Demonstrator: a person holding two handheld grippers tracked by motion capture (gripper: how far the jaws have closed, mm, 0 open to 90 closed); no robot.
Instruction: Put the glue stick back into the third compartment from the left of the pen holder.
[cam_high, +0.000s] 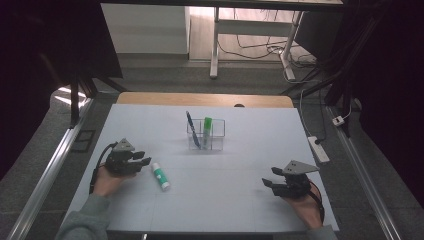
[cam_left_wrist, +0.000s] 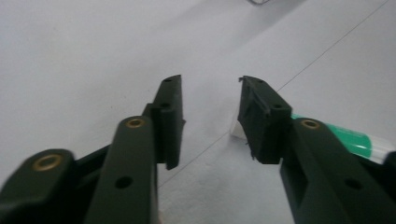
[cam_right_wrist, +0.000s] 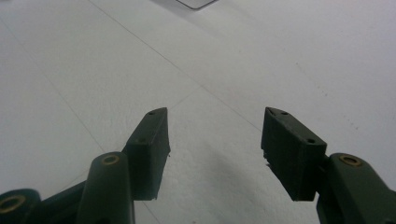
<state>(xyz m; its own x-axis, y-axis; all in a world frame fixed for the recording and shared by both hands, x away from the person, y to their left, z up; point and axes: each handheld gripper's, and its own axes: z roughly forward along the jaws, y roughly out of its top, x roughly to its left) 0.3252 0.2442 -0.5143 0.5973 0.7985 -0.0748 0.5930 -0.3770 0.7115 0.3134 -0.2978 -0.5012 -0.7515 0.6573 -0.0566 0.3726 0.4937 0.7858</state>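
Item: green-and-white glue stick (cam_high: 161, 176), lying flat on the tabletop (cam_high: 225, 200) just beside my left gripper (cam_high: 142, 159), outside its half-open, empty jaws. I shift sideways to straddle its barrel before closing. Right gripper (cam_high: 272, 180): parked well apart, jaws open, empty.

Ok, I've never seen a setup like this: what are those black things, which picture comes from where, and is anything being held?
No robot here: a person holds a two-fingered hand tool in each hand. The high view looks down on the table, with the left gripper and the right gripper at its near edge. The other two views come from cameras riding on each gripper, looking along its black fingers. On the table lie a green-and-white tube beside the left gripper, and farther back a clear holder with a pen and a green marker standing in it. Nothing is held: both grippers are open, and the tube lies outside the left fingers.
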